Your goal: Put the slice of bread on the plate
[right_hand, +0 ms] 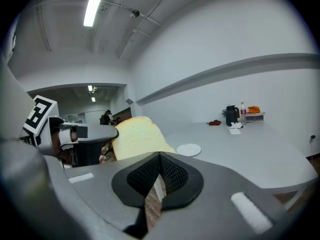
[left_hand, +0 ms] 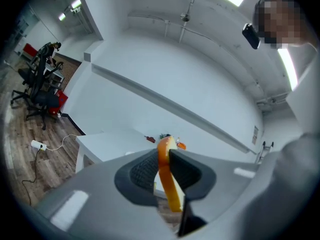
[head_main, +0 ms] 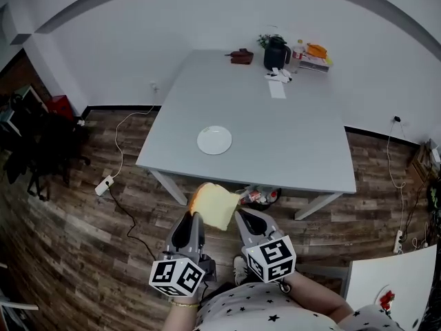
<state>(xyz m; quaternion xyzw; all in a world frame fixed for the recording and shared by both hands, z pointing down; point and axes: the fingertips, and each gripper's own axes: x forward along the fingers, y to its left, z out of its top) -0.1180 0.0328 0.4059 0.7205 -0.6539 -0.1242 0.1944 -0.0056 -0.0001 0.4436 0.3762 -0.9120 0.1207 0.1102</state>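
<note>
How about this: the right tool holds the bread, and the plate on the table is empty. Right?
Not quite. The left tool holds the bread, shut on the slice, as the left gripper view shows. The plate on the table is empty.

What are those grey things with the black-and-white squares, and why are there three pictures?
They are like big tongs, and a person holds one in each hand. One picture comes from a camera on the person's head, looking down. The other two come from small cameras that ride on the tongs and look along their jaws. The left hand-held gripper pinches the bread by its edge, up in the air, not yet over the table. The right hand-held gripper is shut and holds nothing. On the table lies a white plate, empty, on the person's side. At the far end stand a black jug, a bottle and some small things.
</note>
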